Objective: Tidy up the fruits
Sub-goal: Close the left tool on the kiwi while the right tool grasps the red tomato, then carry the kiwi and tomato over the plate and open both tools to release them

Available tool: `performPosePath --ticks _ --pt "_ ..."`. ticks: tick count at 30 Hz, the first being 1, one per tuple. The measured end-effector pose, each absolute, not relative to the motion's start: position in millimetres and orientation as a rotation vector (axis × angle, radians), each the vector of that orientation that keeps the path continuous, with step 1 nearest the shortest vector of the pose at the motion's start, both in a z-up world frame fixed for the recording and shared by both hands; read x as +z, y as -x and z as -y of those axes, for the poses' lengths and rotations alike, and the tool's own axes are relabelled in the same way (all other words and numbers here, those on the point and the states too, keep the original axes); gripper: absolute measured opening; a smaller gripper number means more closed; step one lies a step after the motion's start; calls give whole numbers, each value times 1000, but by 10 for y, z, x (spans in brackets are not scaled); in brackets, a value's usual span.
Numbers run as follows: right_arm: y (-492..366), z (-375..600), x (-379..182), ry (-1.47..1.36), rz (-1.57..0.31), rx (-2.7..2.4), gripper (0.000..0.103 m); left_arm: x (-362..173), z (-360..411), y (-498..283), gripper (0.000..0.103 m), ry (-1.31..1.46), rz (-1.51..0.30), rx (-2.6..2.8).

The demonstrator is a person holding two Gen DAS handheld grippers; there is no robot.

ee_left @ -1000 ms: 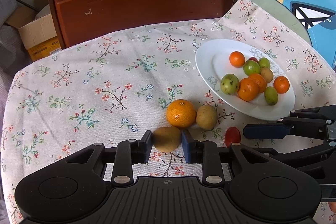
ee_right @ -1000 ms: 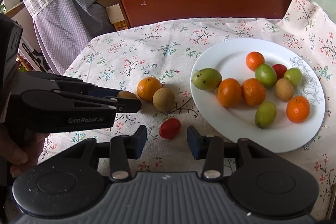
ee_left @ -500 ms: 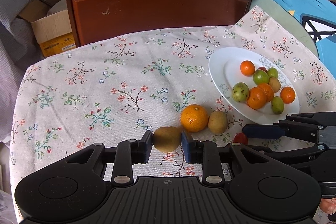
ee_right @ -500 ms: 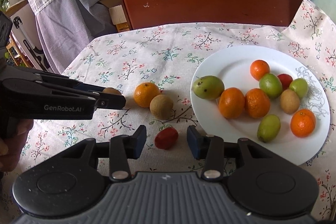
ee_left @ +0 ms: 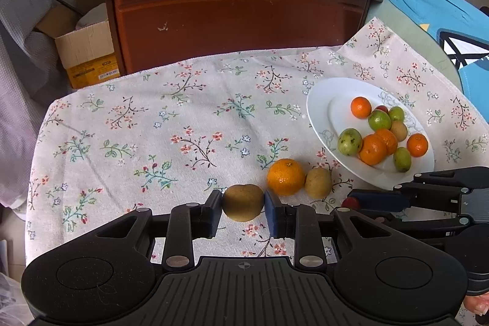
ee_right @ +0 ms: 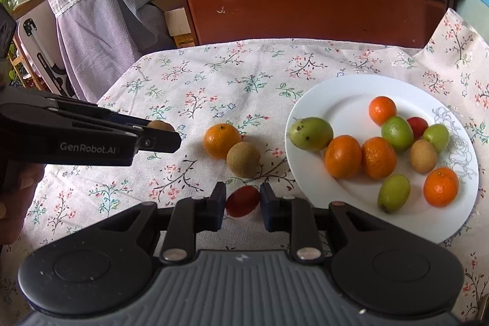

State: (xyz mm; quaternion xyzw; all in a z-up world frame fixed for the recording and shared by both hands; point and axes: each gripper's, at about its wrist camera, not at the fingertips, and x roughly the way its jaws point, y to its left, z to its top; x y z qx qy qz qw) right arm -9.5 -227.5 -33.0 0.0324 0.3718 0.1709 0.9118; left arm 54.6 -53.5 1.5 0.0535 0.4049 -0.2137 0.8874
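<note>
1. Progress: I count nine fruits already on the white plate (ee_right: 458, 222). I judge four remain: the brown fruit (ee_left: 243, 202) in my left gripper (ee_left: 243, 203), the orange (ee_right: 222, 140) and a second brown fruit (ee_right: 243, 159) touching each other on the tablecloth (ee_left: 152, 142), and the red fruit (ee_right: 242, 200).
2. Left gripper: clamped on the brown fruit, both pads against its sides; whether it has cleared the cloth I cannot tell.
3. Right gripper (ee_right: 242, 200): fingers apart, bracketing the red fruit. The left pad looks at or near its skin; a narrow gap shows on the right. The fruit rests on the cloth just beside the plate rim.
</note>
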Motion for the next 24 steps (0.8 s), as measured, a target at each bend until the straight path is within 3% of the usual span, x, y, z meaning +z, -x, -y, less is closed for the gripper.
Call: performPosePath --ticks 24 --pt "147 2753 257 -196 -597 221 24 444 750 -514 27 -62 -744 -493"
